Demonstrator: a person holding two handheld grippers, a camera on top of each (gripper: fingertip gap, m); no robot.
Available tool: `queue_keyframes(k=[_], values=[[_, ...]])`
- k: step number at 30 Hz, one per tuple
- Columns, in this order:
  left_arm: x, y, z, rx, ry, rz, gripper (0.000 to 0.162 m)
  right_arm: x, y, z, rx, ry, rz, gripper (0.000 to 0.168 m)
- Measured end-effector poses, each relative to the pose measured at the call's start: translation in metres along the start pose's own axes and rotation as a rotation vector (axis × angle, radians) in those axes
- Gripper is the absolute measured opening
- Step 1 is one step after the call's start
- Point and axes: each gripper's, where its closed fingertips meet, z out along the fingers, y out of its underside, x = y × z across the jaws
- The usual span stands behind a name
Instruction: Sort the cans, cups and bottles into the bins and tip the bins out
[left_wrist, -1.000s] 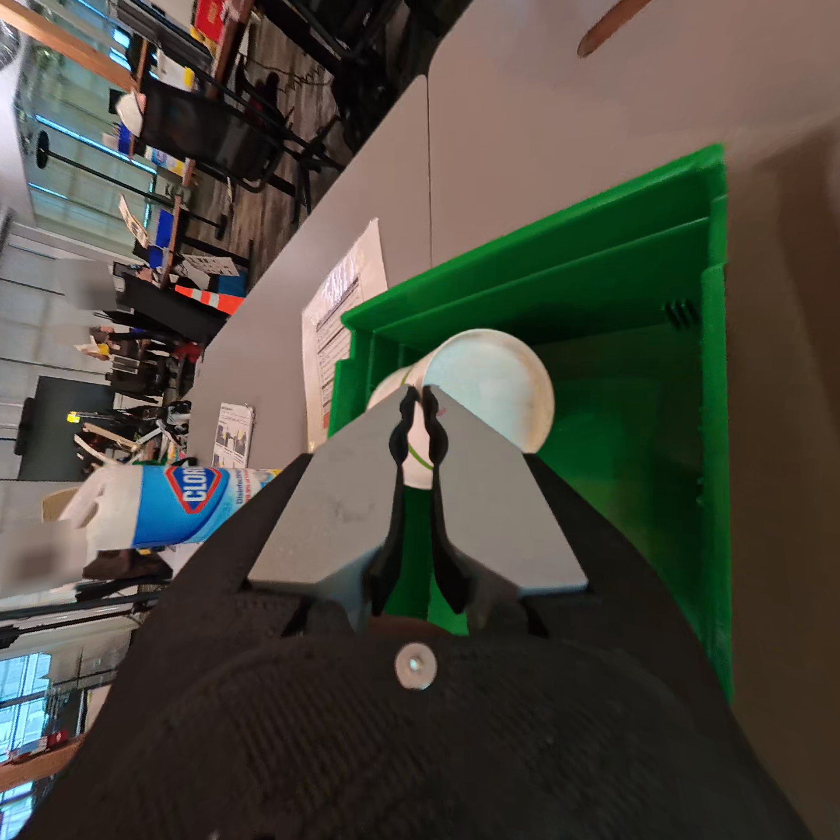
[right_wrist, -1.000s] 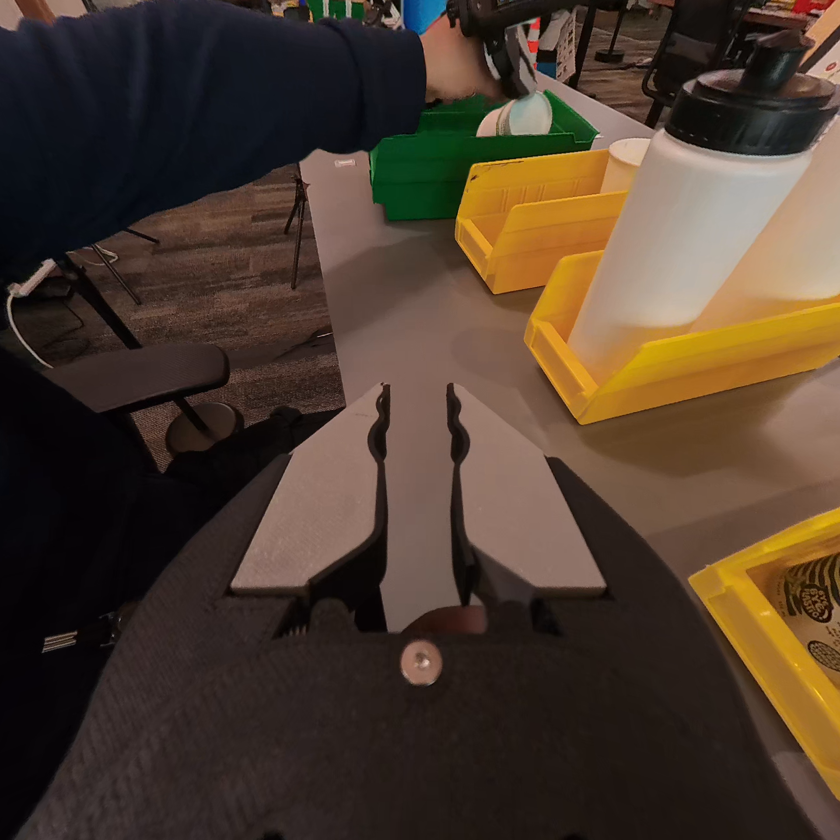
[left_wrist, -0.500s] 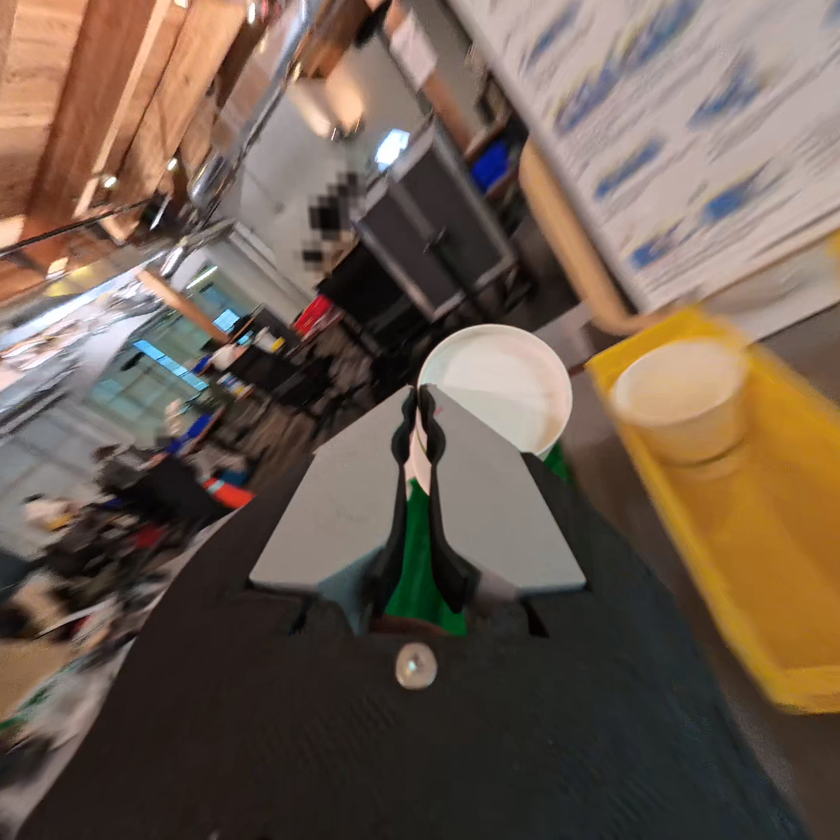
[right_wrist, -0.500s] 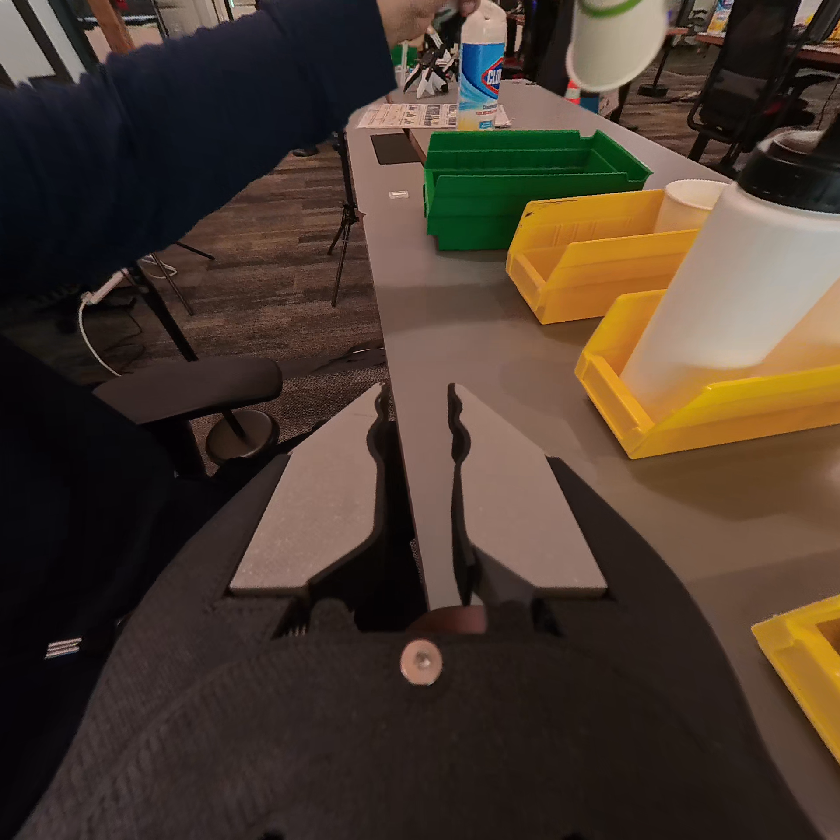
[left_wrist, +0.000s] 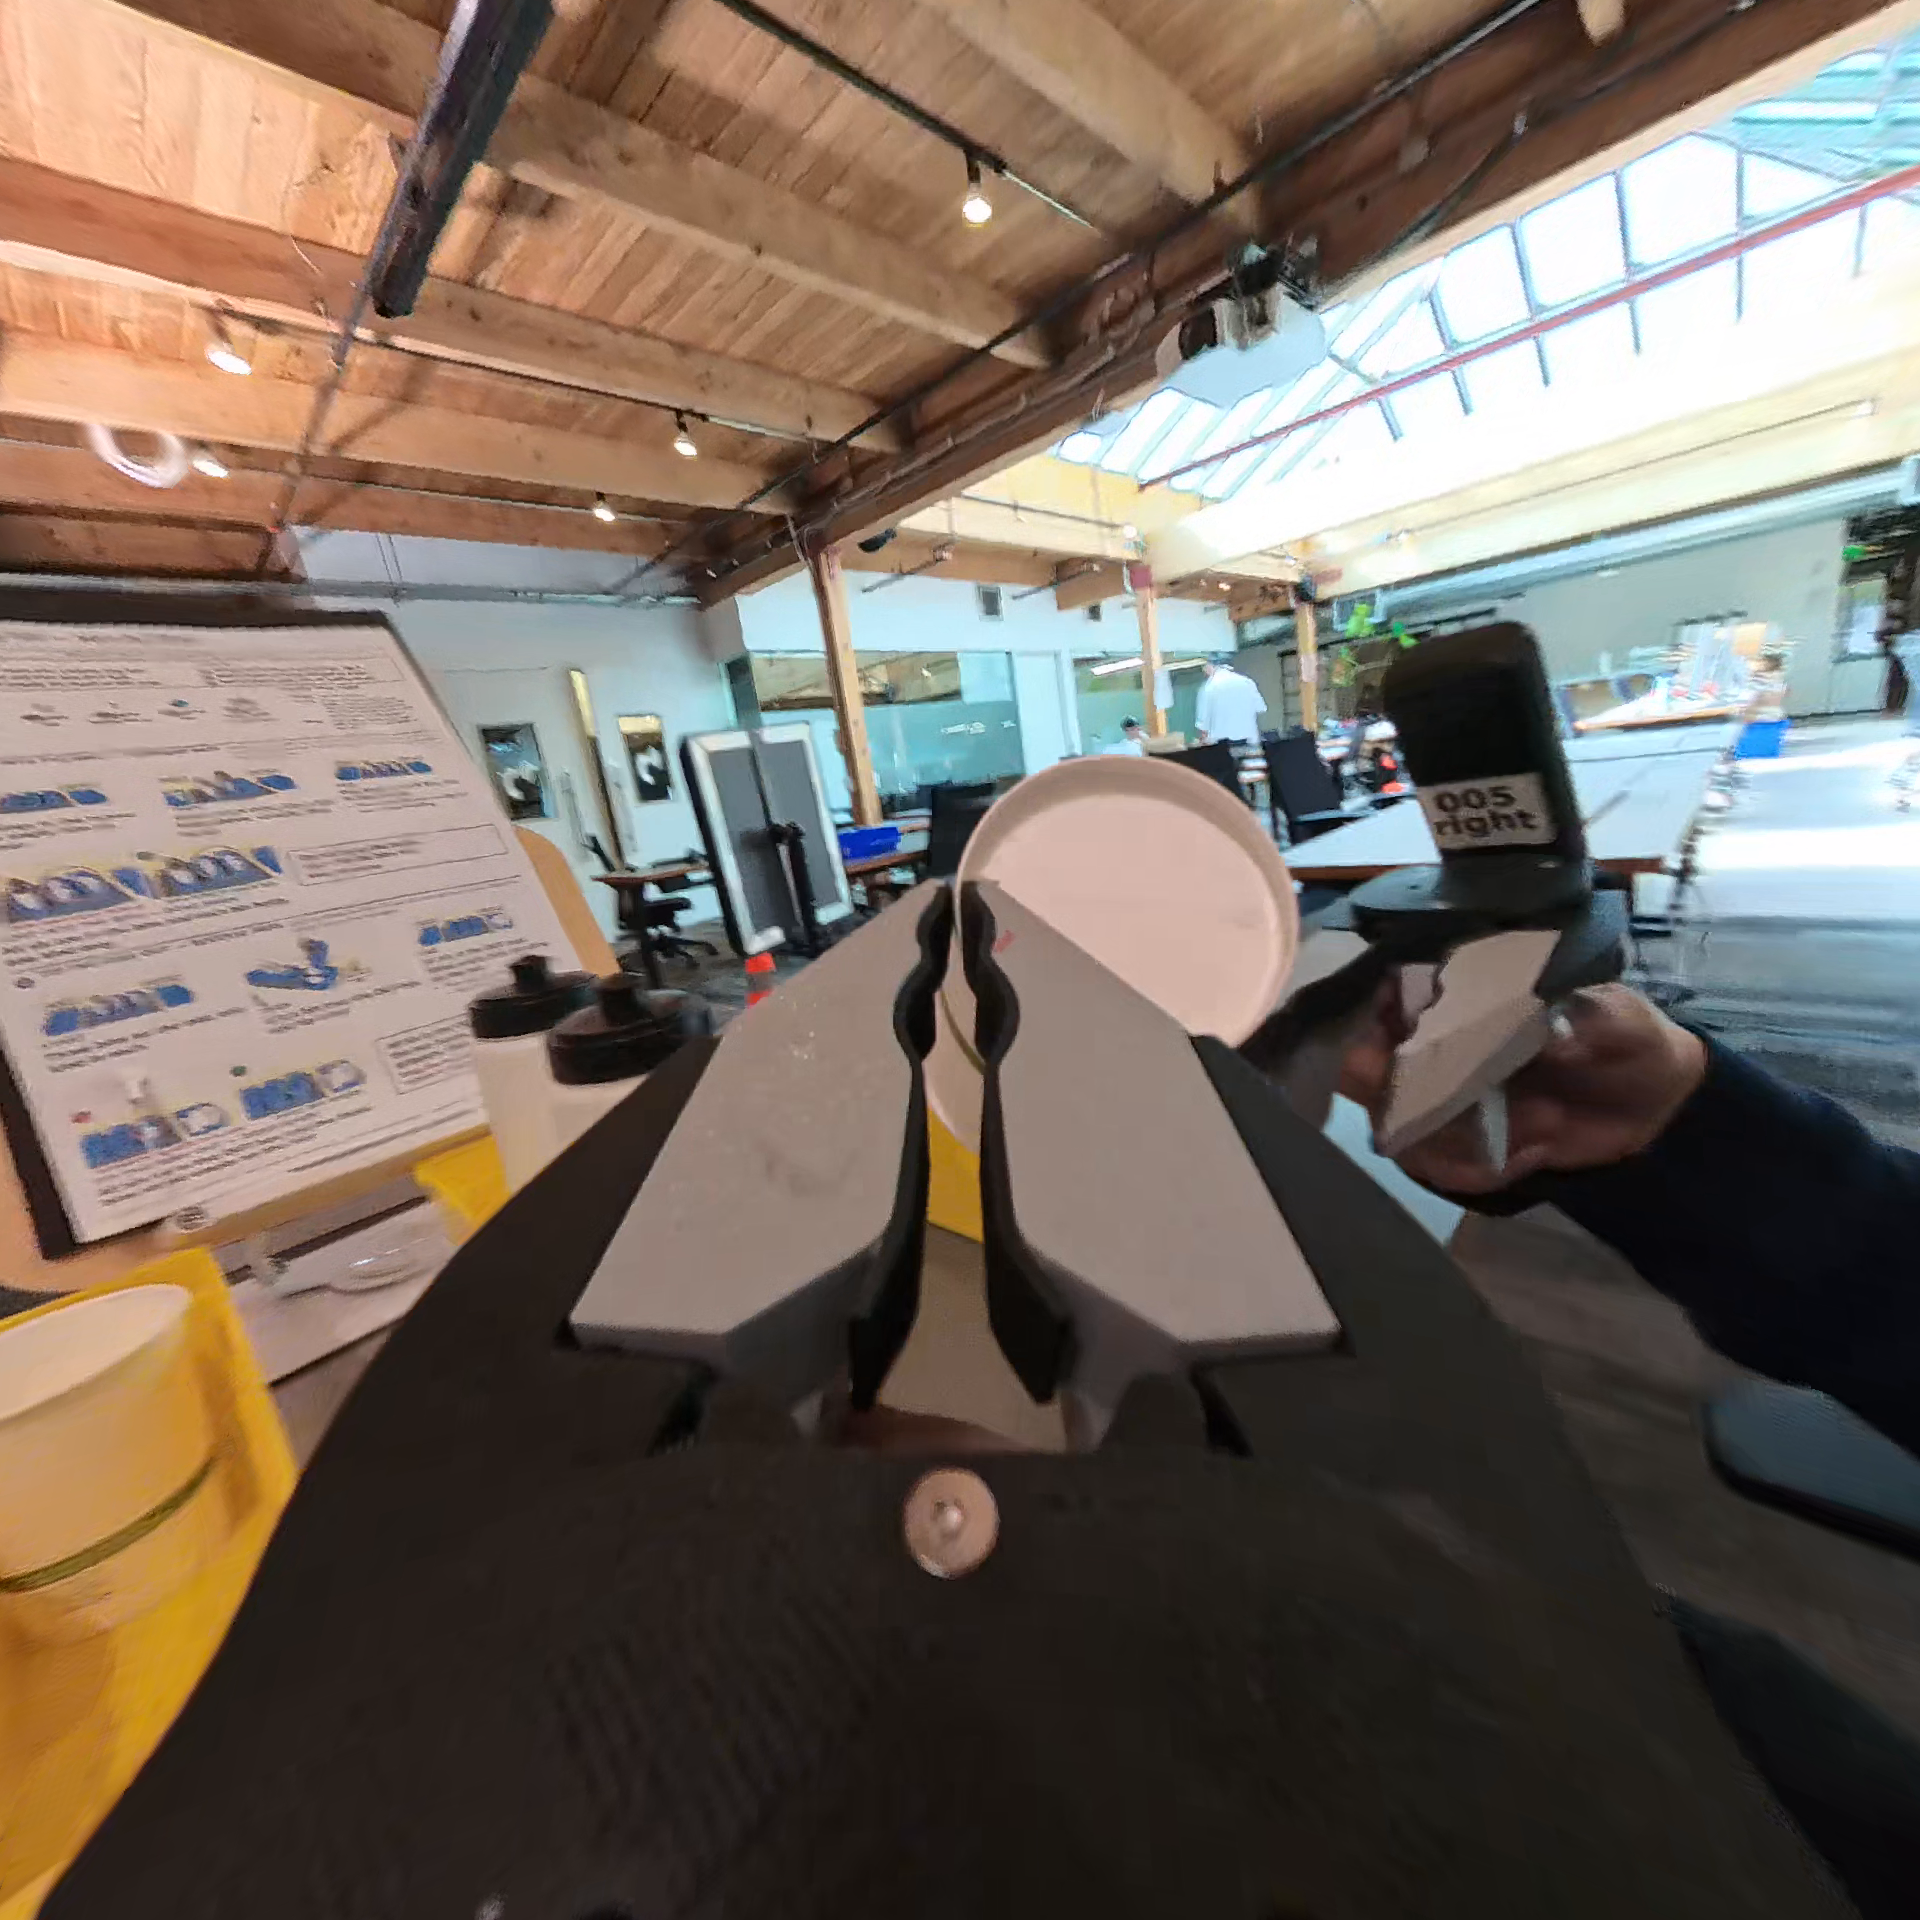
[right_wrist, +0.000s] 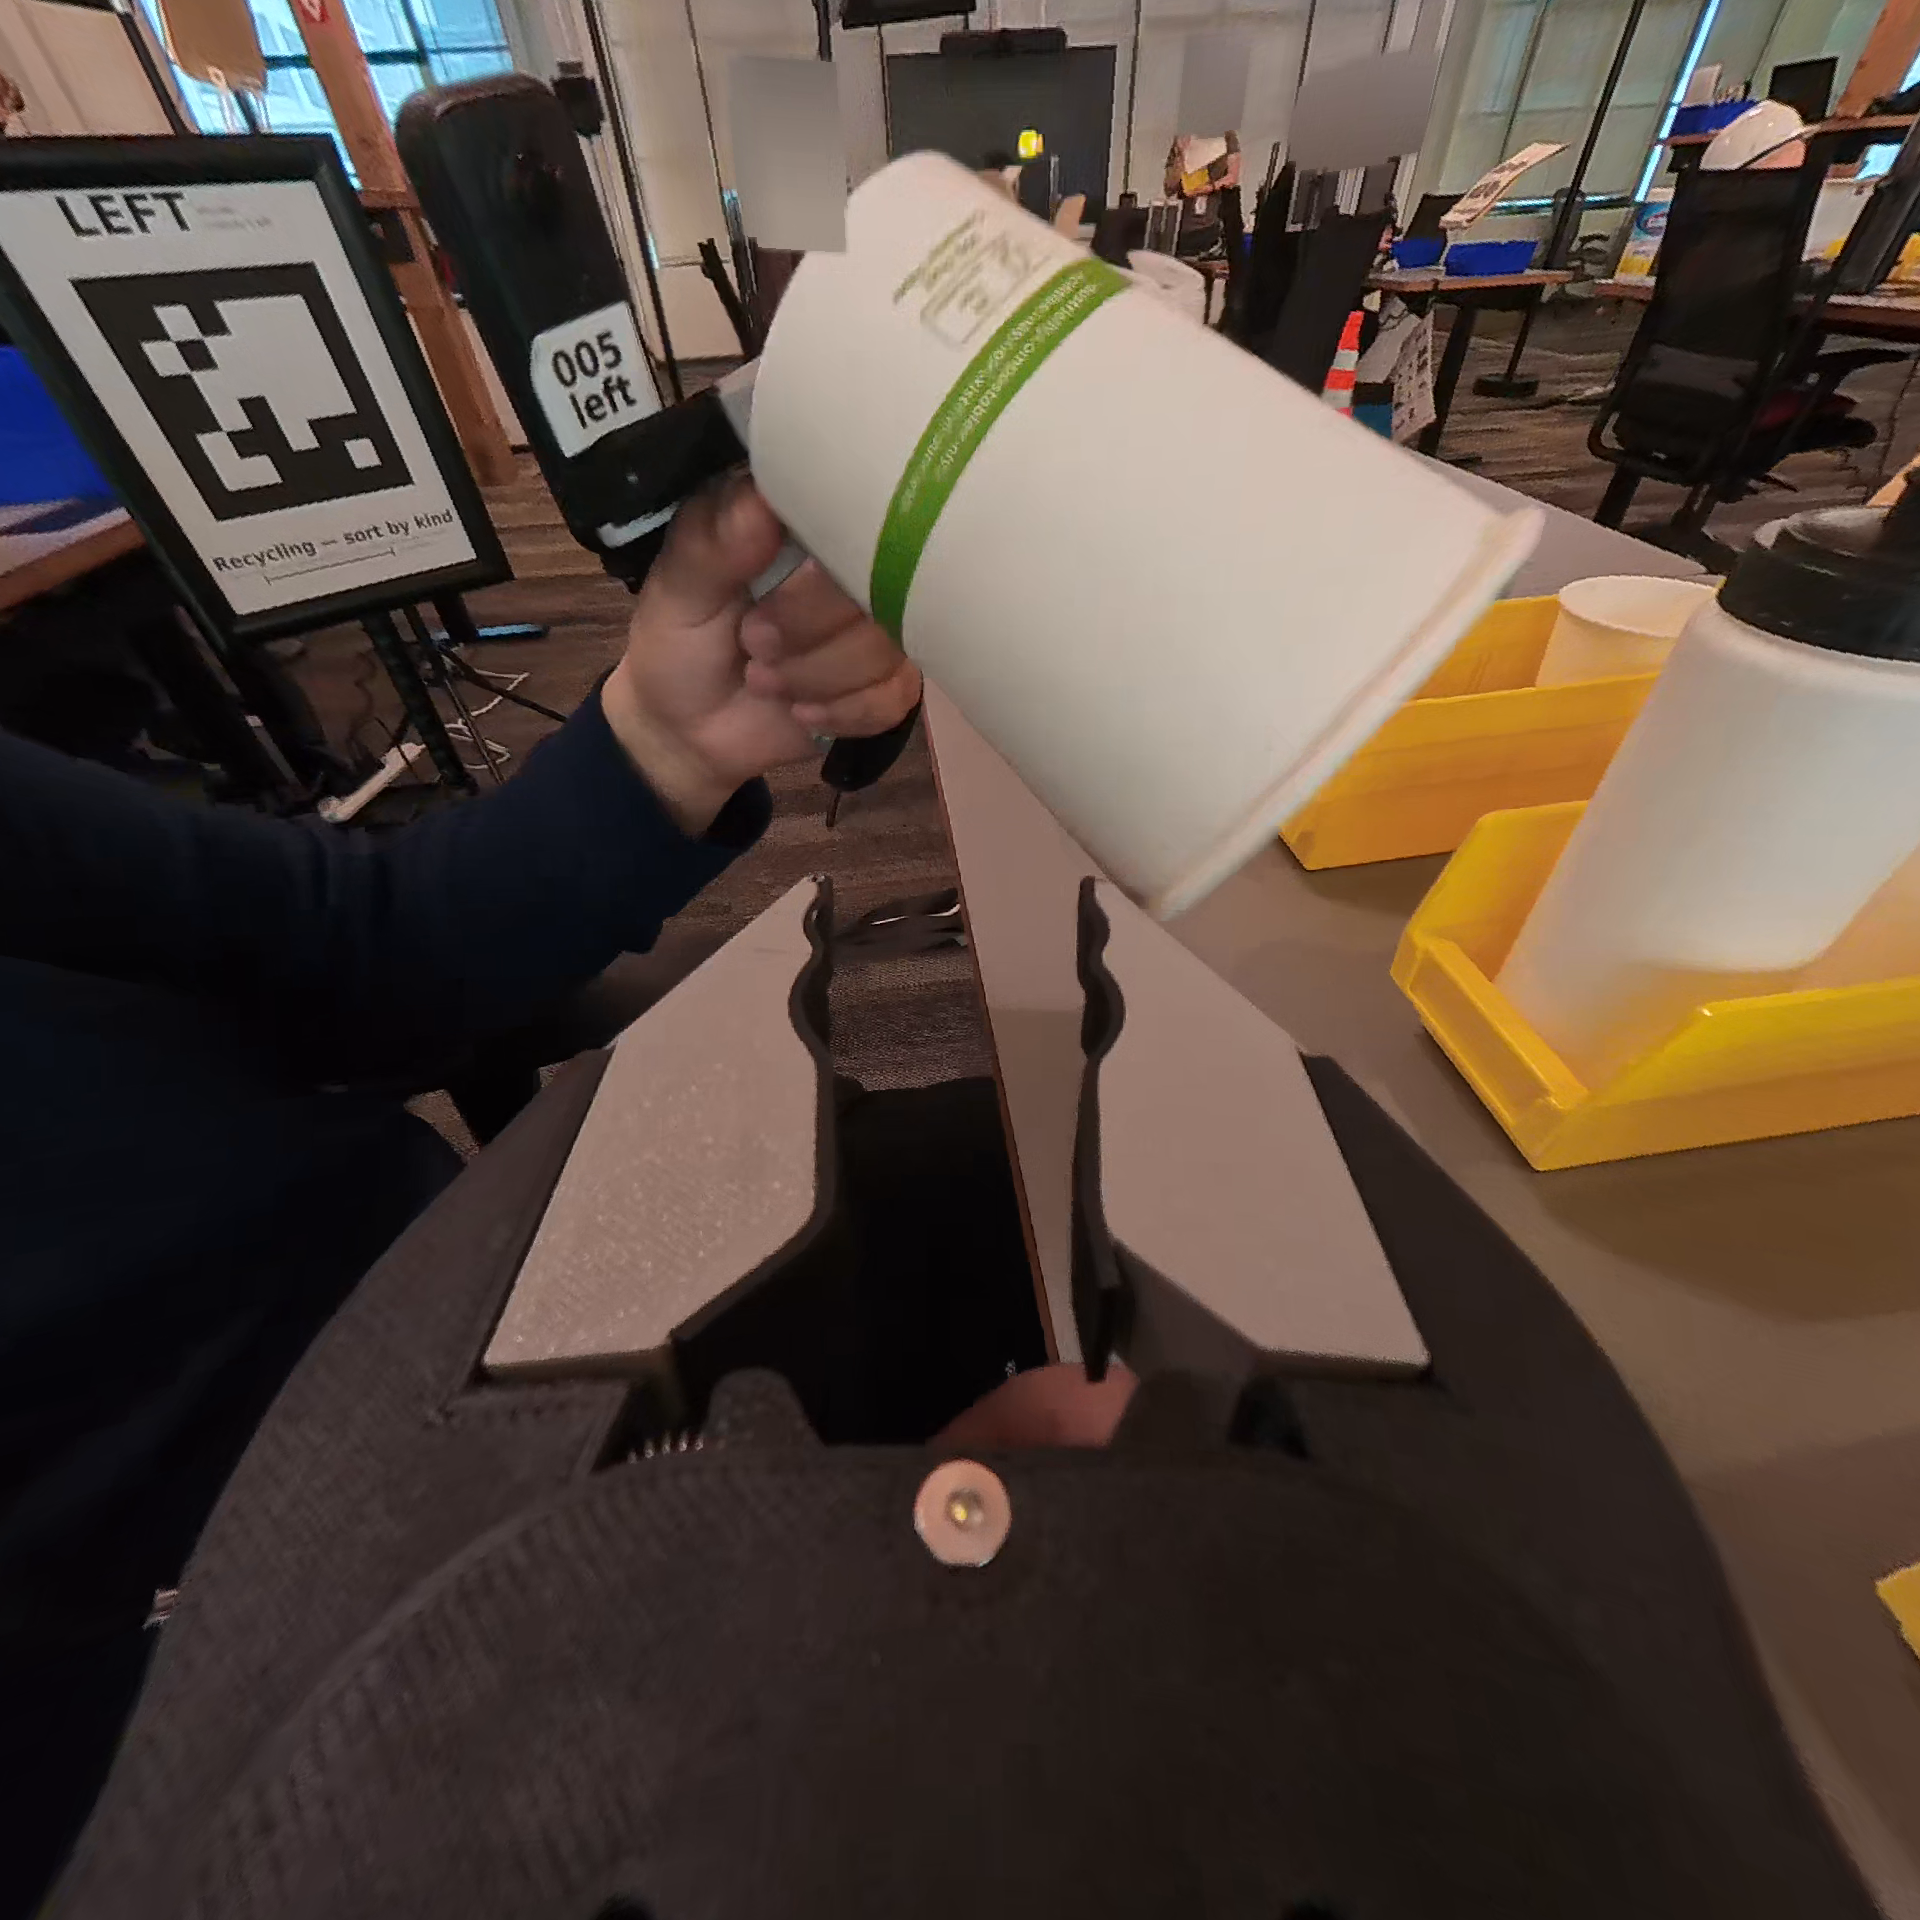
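Note:
My left gripper (left_wrist: 956, 894) is shut on the wall of a white paper cup (left_wrist: 1127, 914) with a green band. In the right wrist view the cup (right_wrist: 1091, 520) hangs tilted in the air, mouth down to the right, over the table edge. My right gripper (right_wrist: 953, 894) is open and empty just below the cup; it also shows in the left wrist view (left_wrist: 1455, 997). A yellow bin (right_wrist: 1662, 1070) holds a white bottle (right_wrist: 1745, 790) with a black cap. A farther yellow bin (right_wrist: 1455, 727) holds another paper cup (right_wrist: 1621, 634).
A yellow bin (left_wrist: 223, 1340) with a paper cup (left_wrist: 94, 1434) is at the lower left. An instruction board (left_wrist: 208, 894) stands behind two capped bottles (left_wrist: 592, 1029). A framed sign on a stand (right_wrist: 239, 384) is off the table's left. The grey table (right_wrist: 1714, 1351) runs along the right.
My left gripper lifted the cup out of the green bin and swung it through the air to just above the right gripper. The right gripper opened wider and turned left.

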Motion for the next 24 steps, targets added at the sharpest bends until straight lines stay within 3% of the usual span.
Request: queue_keyframes(k=[2,9,12,17,19,24], values=[[0.008,0.005,0.008,-0.053,0.038,-0.003,0.000,0.002,0.001,-0.001,-0.003,0.004,0.010,0.048],[0.000,-0.004,0.010,0.016,0.026,-0.058,0.000,0.032,0.006,-0.012,-0.035,0.142,-0.022,0.046],[0.003,0.003,0.013,0.006,0.057,-0.111,0.000,0.026,-0.006,-0.017,0.063,0.042,0.079,0.047],[0.007,0.023,0.019,-0.068,0.058,-0.053,0.000,0.006,-0.020,-0.022,0.139,-0.137,0.130,0.003],[0.000,0.041,0.018,-0.178,0.037,-0.022,0.017,0.002,-0.017,-0.024,0.102,-0.154,0.125,0.000],[-0.007,0.066,0.002,-0.387,0.018,0.163,0.061,0.037,0.015,-0.028,-0.129,0.129,-0.006,0.000]])
